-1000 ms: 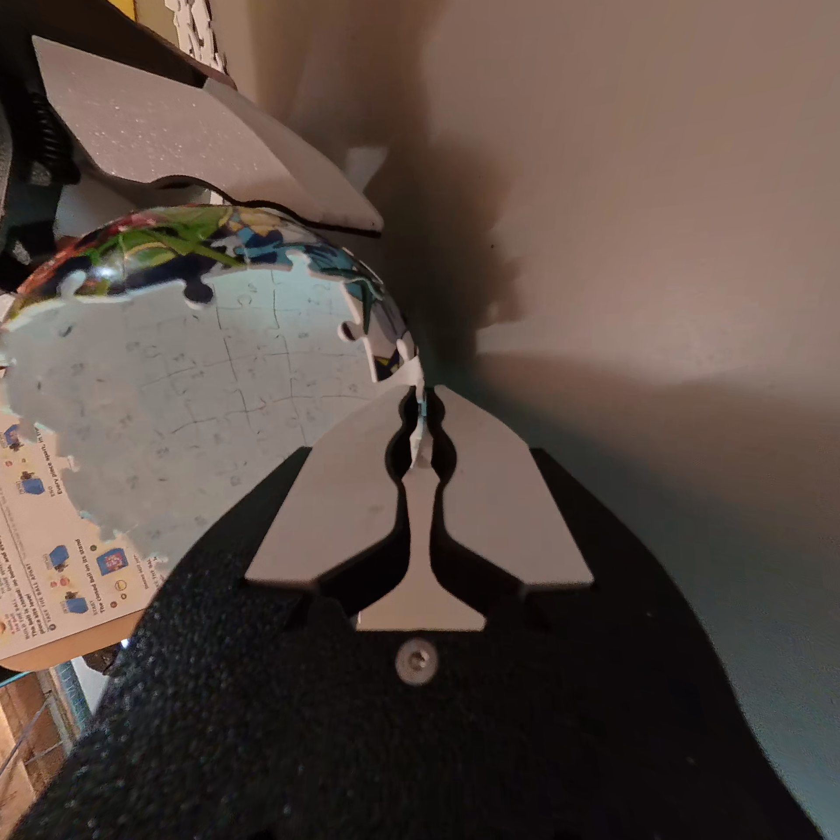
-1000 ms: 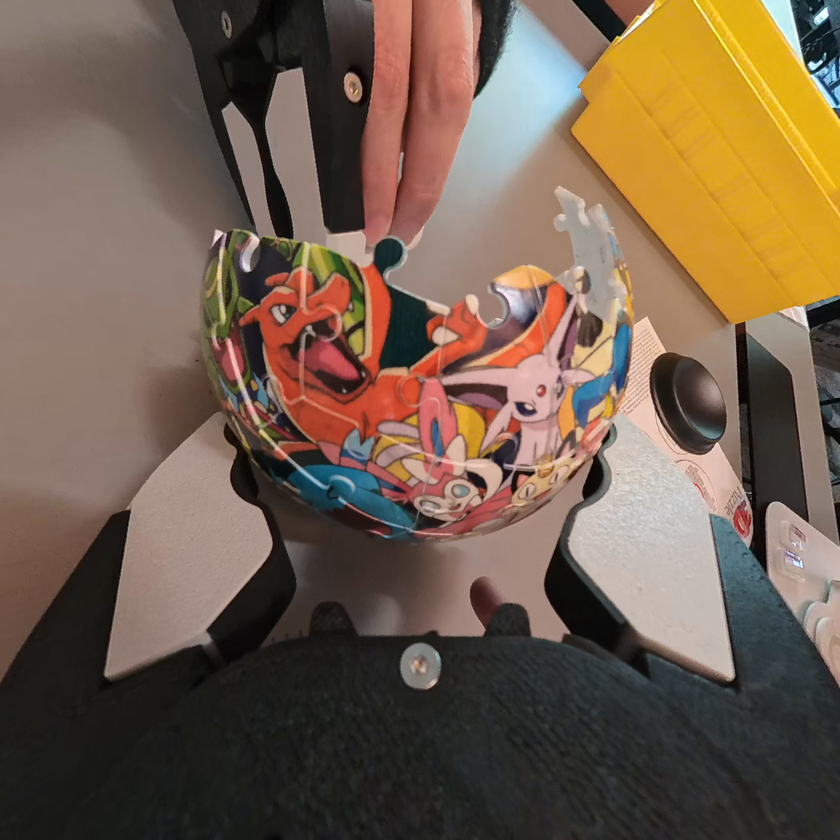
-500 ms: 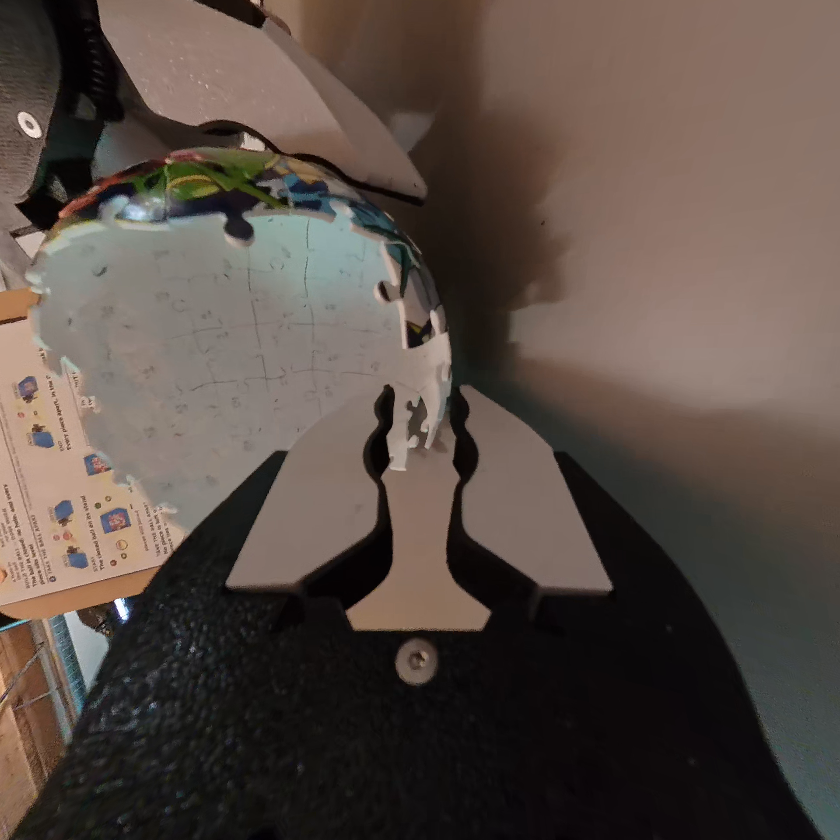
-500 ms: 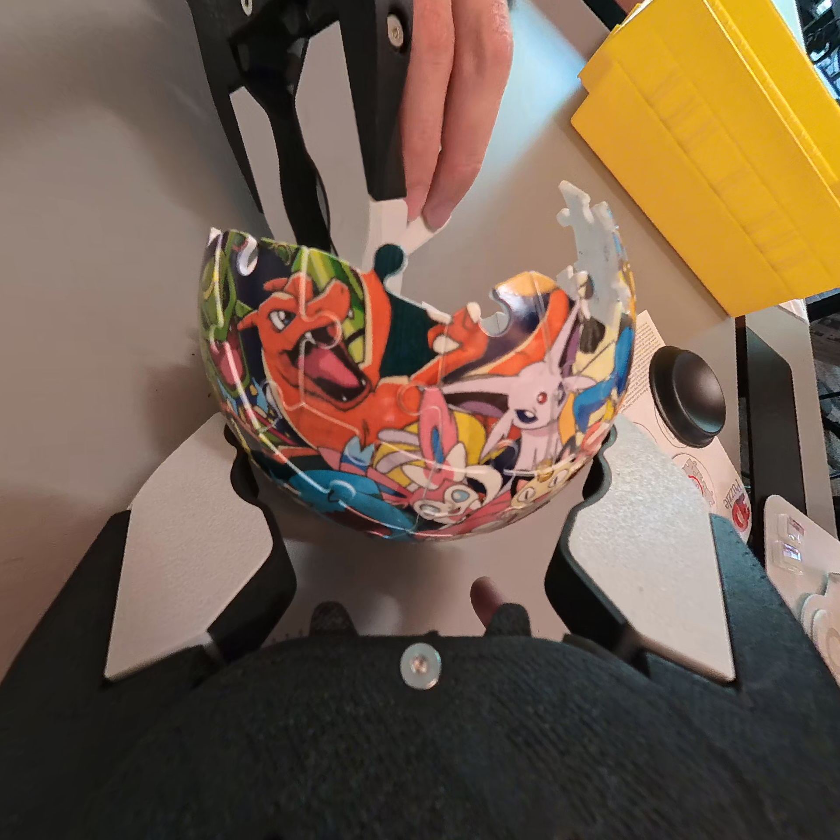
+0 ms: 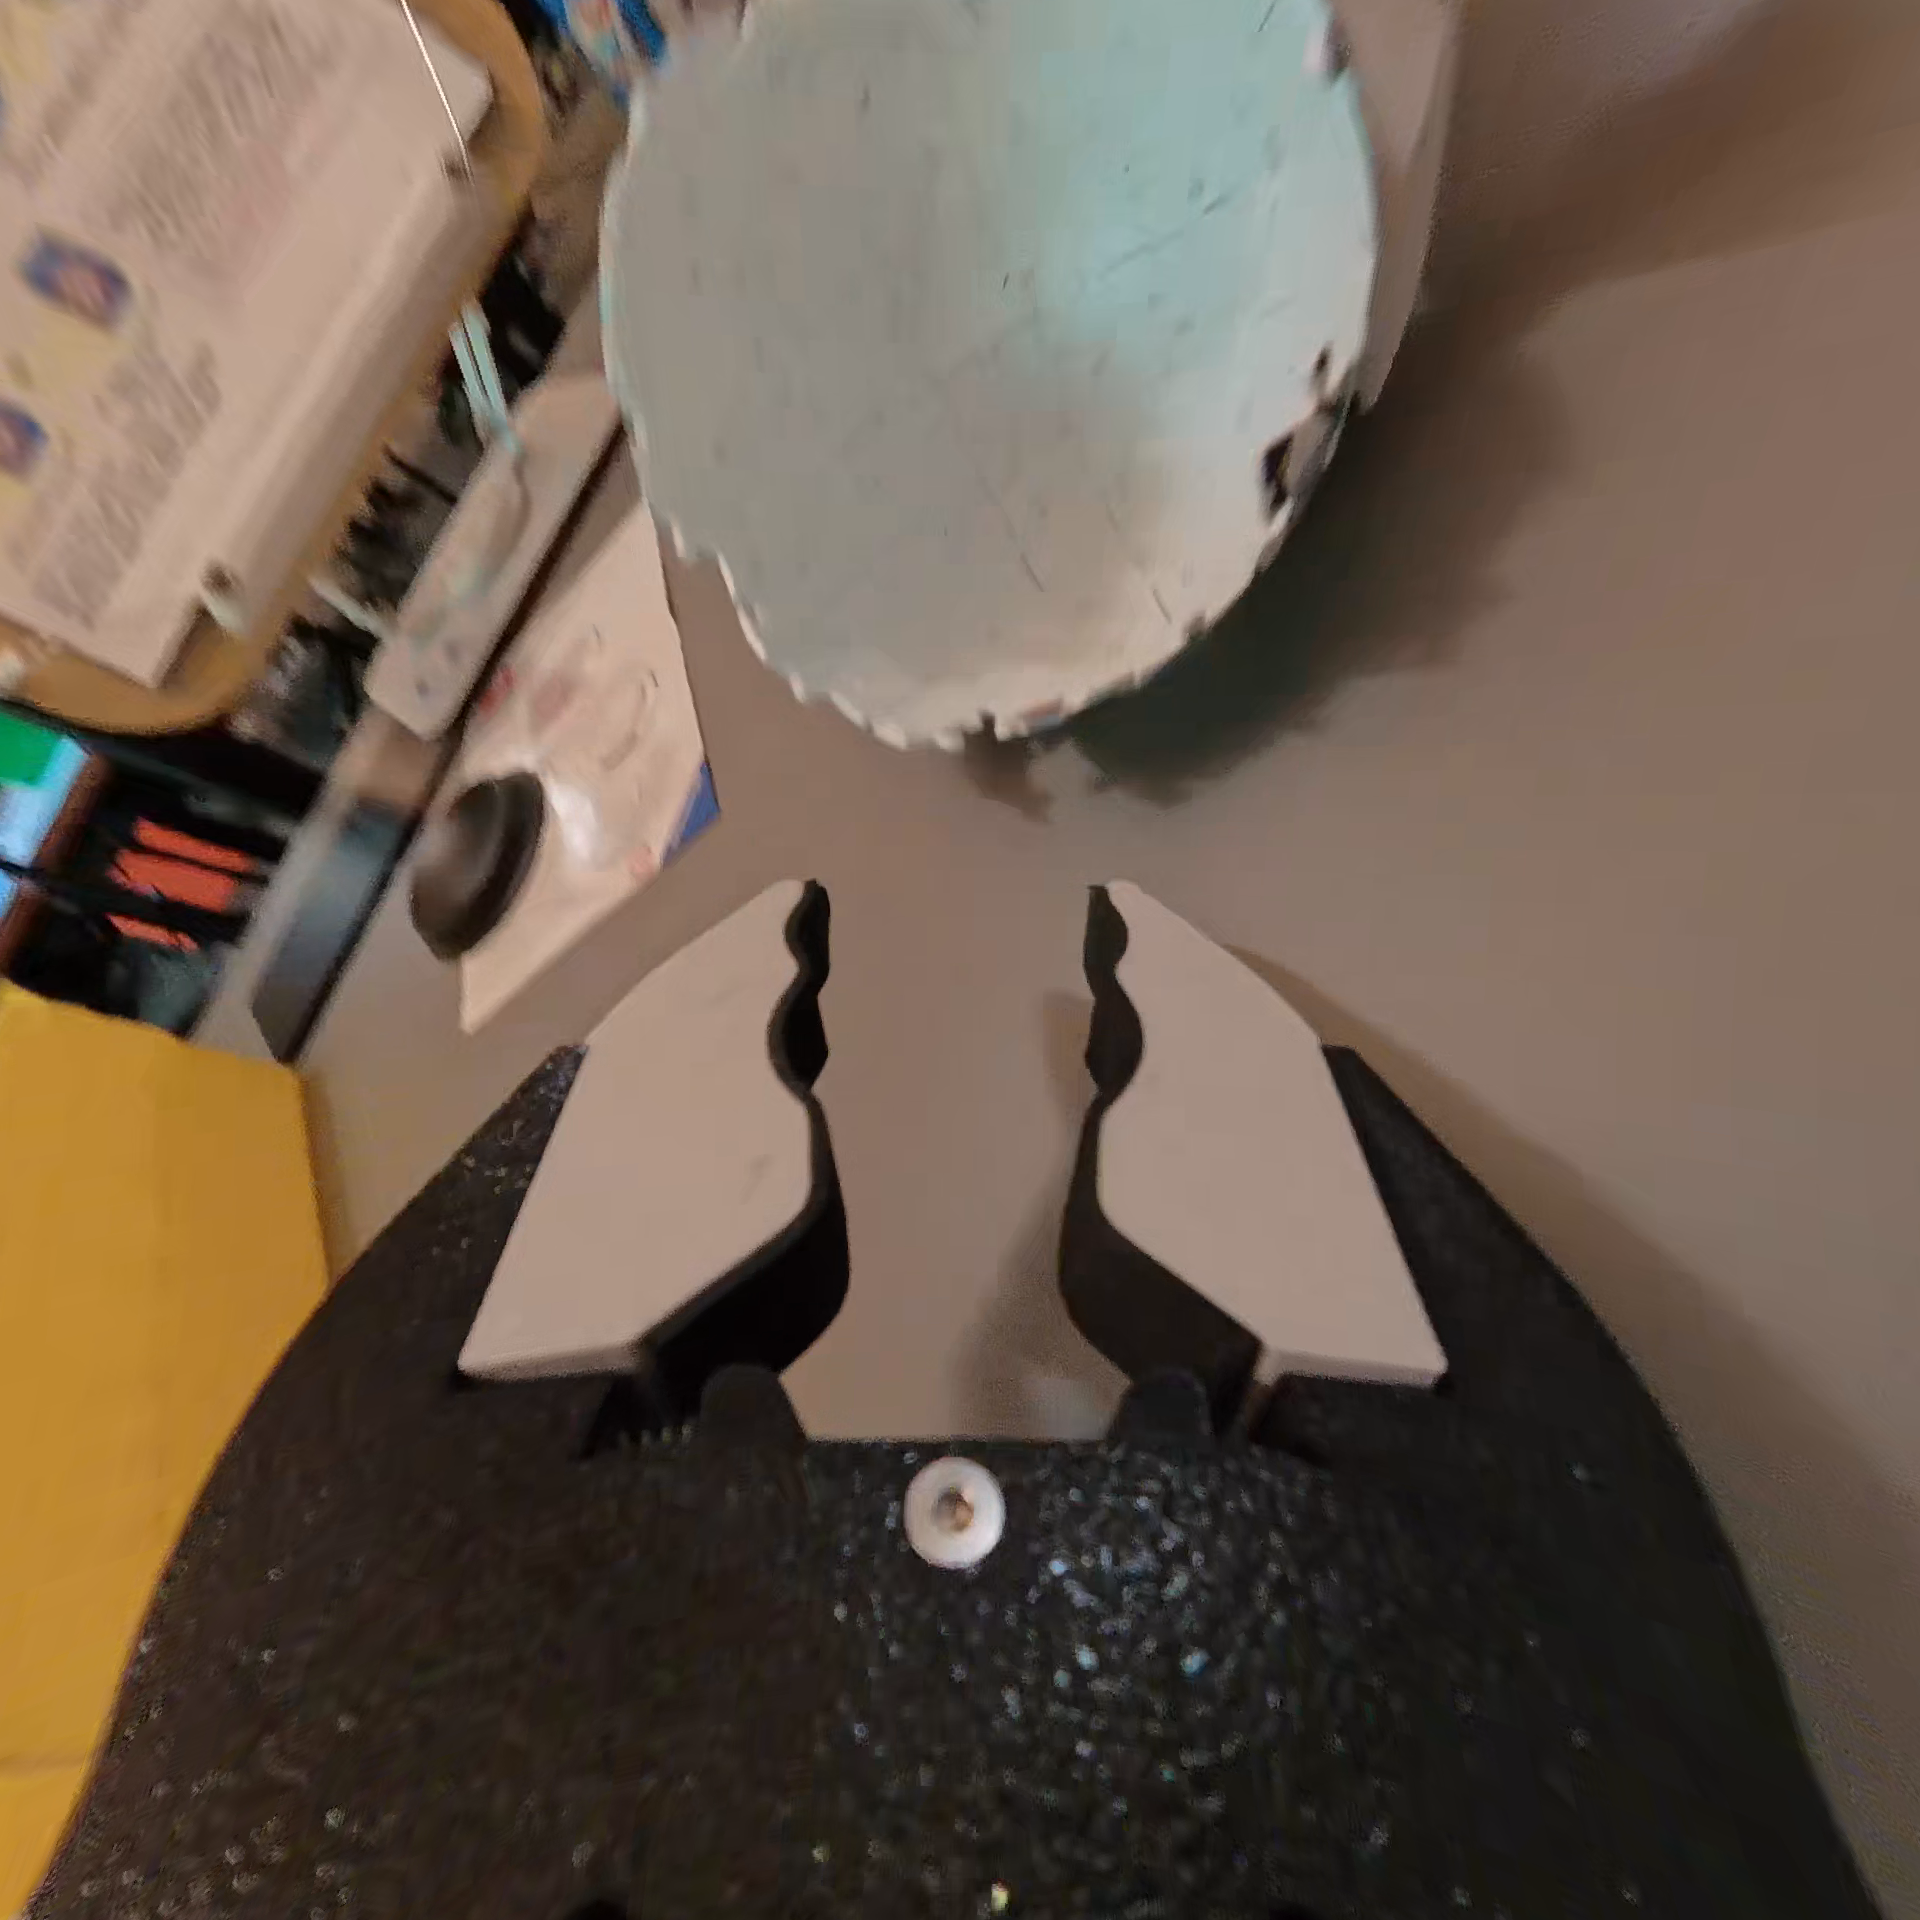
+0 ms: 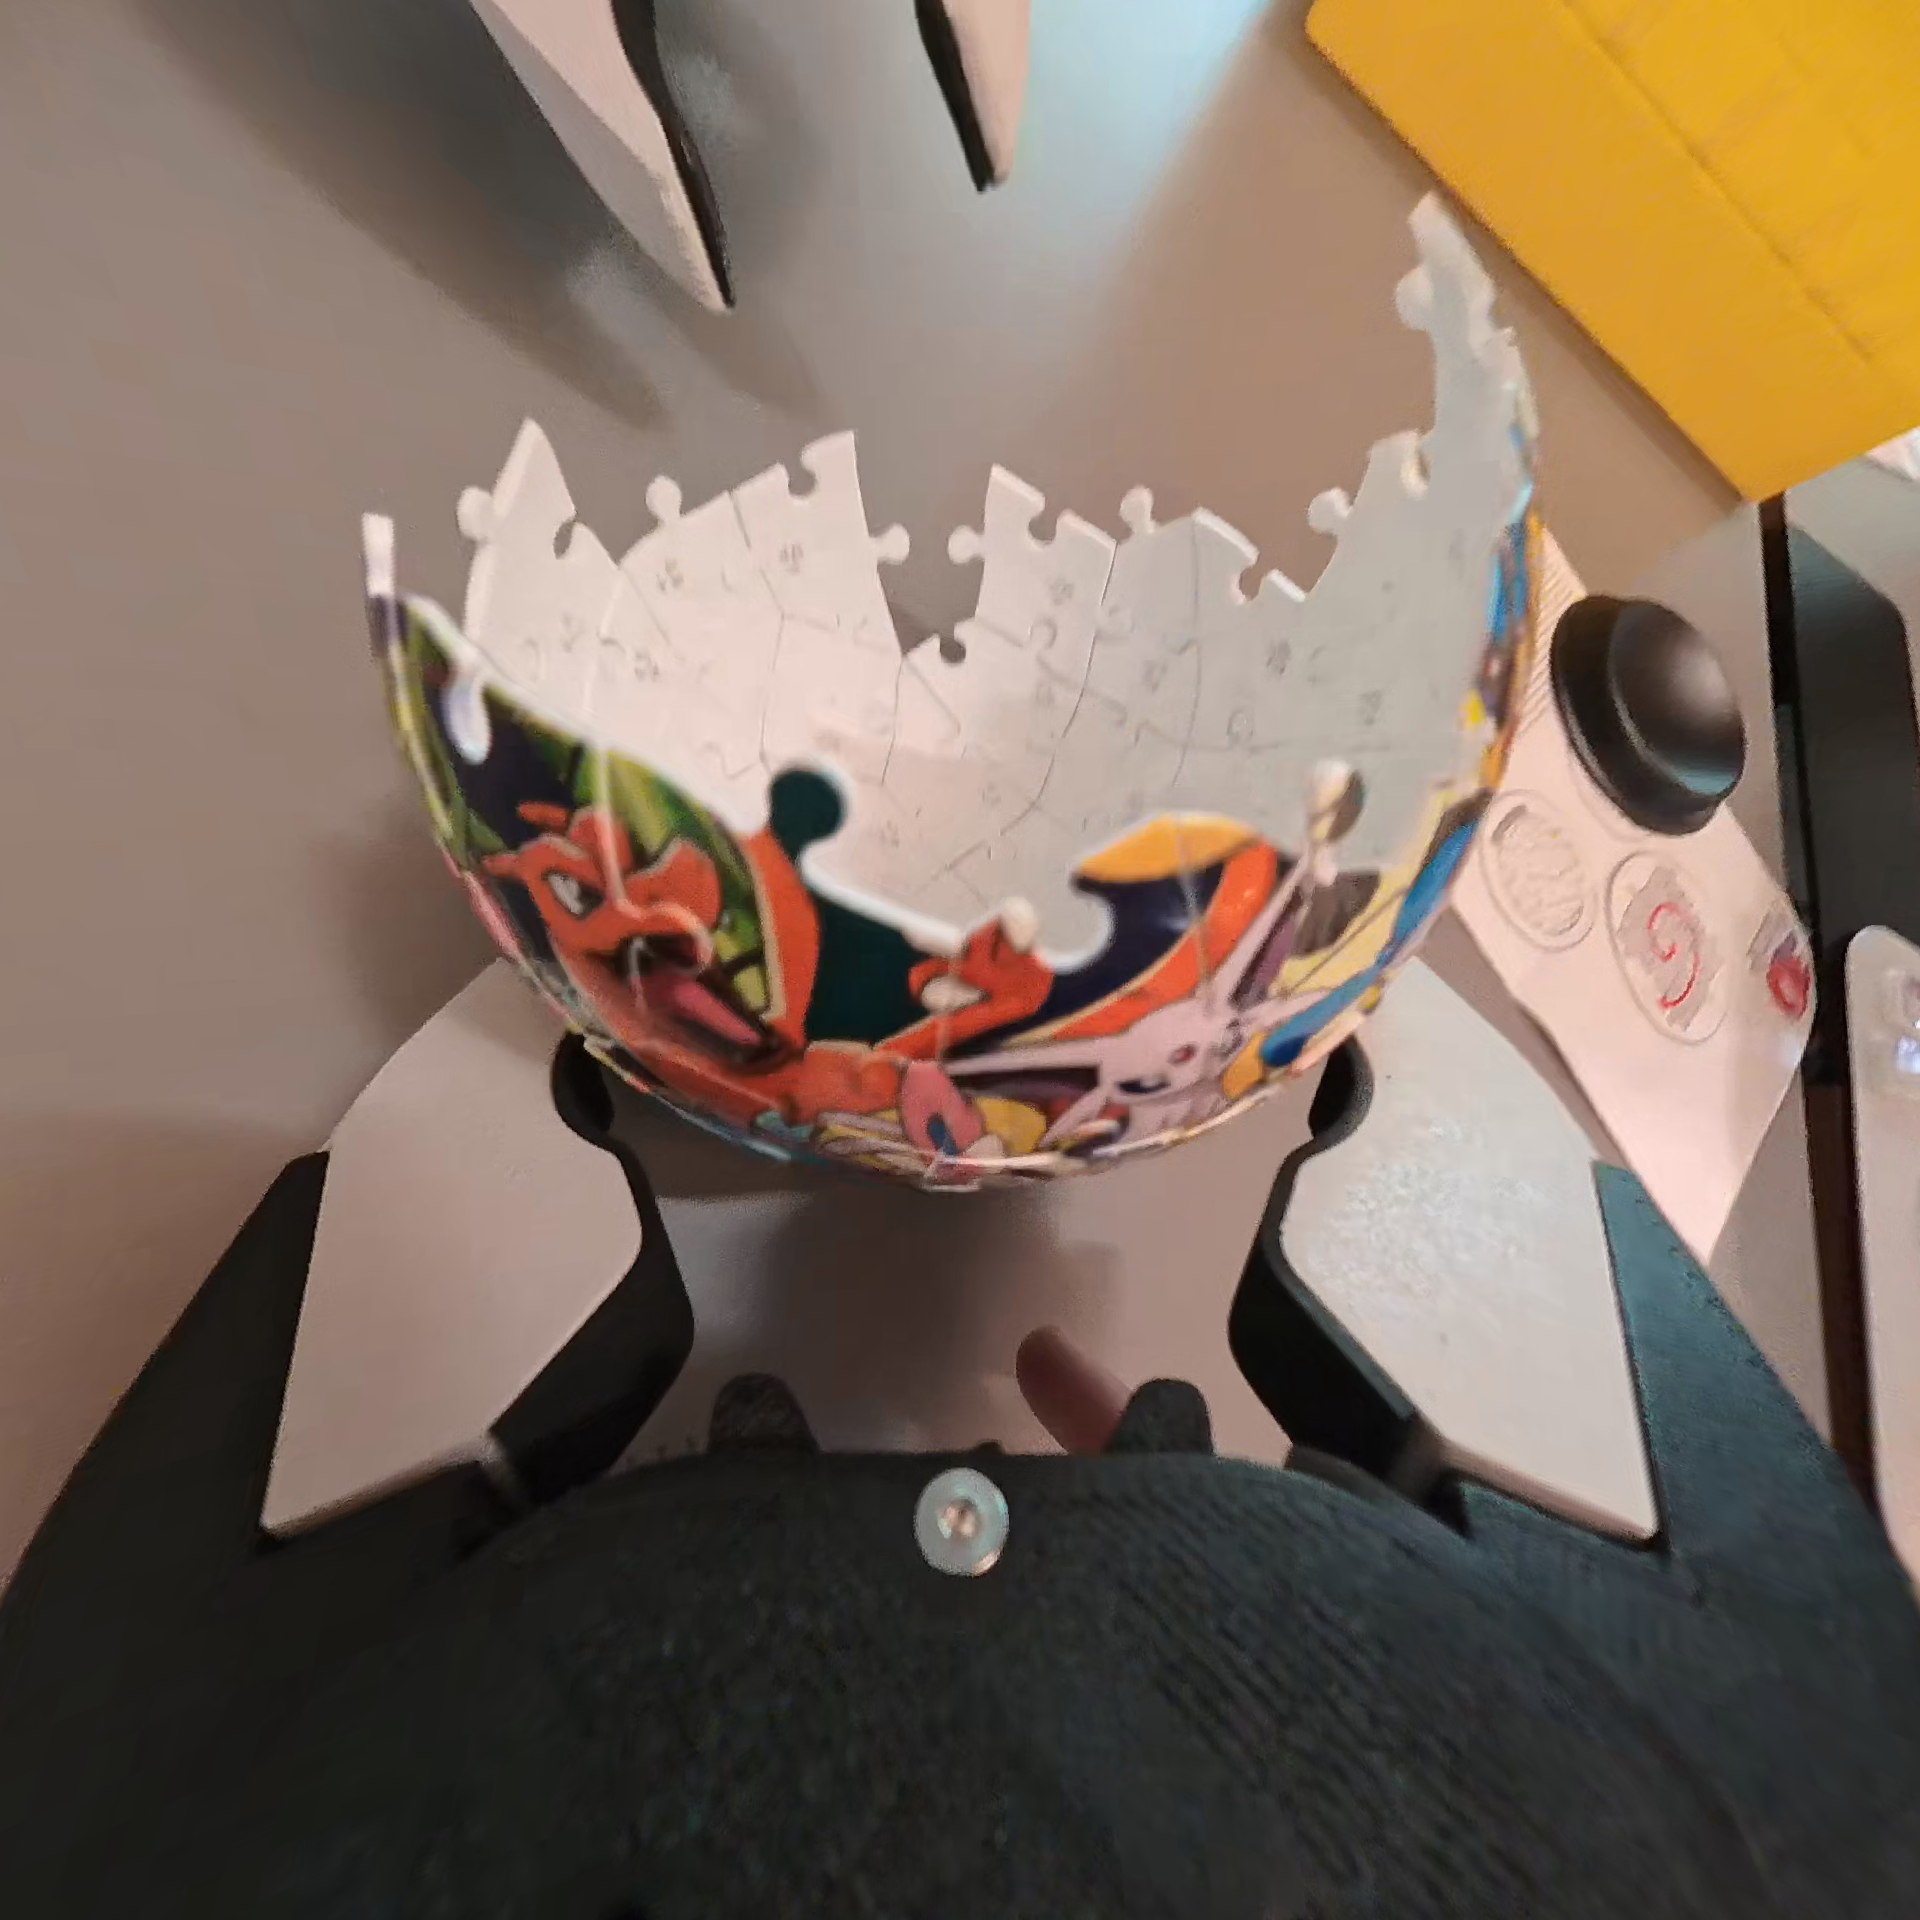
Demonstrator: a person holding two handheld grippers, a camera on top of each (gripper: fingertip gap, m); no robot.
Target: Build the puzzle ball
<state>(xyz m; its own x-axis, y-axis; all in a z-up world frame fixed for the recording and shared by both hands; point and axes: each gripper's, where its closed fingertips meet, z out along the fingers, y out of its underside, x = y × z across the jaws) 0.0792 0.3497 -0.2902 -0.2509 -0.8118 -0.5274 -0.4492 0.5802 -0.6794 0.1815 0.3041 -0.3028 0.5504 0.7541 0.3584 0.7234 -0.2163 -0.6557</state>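
Observation:
The puzzle ball (image 6: 1039, 748) is a half-built bowl, with a colourful cartoon print outside, a white inside and a jagged rim. My right gripper (image 6: 951, 1075) is shut on its lower part, one finger on each side, with the opening tilted up towards the camera. My left gripper (image 5: 956, 904) is open and empty above the grey table, a short way back from the ball's white inside (image 5: 987, 364). It also shows in the right wrist view (image 6: 847, 239), beyond the ball's far rim. The left wrist view is blurred.
A yellow box (image 6: 1662, 208) lies at the back right; it also shows in the left wrist view (image 5: 135, 1299). A black round knob (image 6: 1652, 717) sits on a white sheet (image 6: 1642, 966) right of the ball. A printed instruction sheet (image 5: 156, 312) lies at the far left. My hands' fingertips stand some 12 cm from each other. My right tips are roughly 20 cm from the black round knob (image 6: 1652, 717). Seen from the left wrist view (image 5: 486, 808) as well.
My left gripper has opened, no longer holds the white piece it had at the ball's rim, and has pulled back. The ball has tilted in my right gripper so its inside shows.

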